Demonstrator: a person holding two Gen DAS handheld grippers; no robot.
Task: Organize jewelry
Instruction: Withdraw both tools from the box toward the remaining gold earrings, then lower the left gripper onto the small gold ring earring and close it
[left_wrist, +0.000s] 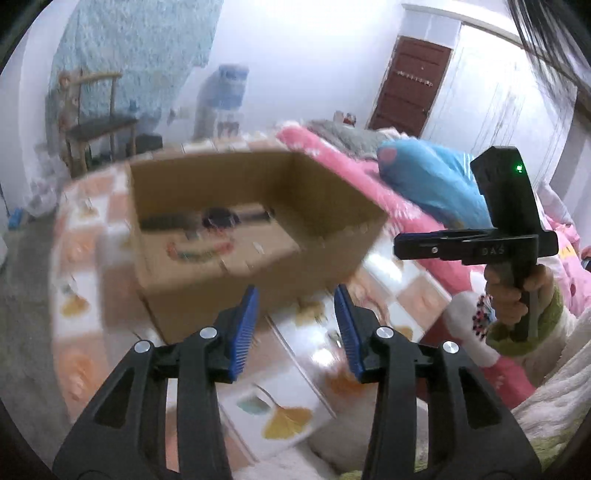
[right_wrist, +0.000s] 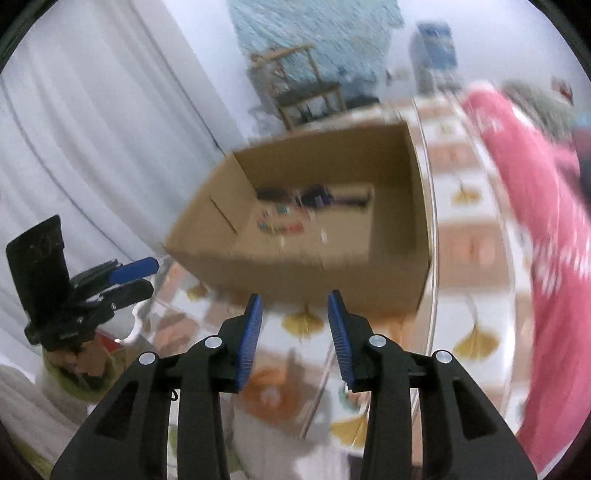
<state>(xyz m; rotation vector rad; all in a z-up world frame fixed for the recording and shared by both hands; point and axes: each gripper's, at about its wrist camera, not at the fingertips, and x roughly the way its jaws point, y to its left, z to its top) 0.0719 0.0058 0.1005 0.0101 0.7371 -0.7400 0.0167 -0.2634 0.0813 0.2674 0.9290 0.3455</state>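
Note:
An open cardboard box (left_wrist: 192, 295) stands on the patterned table, blurred in both views. On its floor lie jewelry pieces: dark items (left_wrist: 218, 218) at the back and a coloured beaded strand (left_wrist: 199, 251) nearer the front. My left gripper (left_wrist: 295, 291) hovers just short of the box's near wall, open with nothing between its blue pads. In the right wrist view the box (right_wrist: 314, 277) is seen from its other side, the jewelry (right_wrist: 291, 214) inside. My right gripper (right_wrist: 295, 297) is open and empty in front of the box wall. Each gripper shows in the other's view: right gripper (left_wrist: 400, 243), left gripper (right_wrist: 153, 276).
The tablecloth (left_wrist: 280, 417) has orange and white squares with yellow leaf prints. A pink blanket (left_wrist: 354, 162) and a blue pillow (left_wrist: 432, 177) lie behind the box. A wooden chair (left_wrist: 96, 125), a brown door (left_wrist: 410, 85) and a white curtain (right_wrist: 92, 147) are further off.

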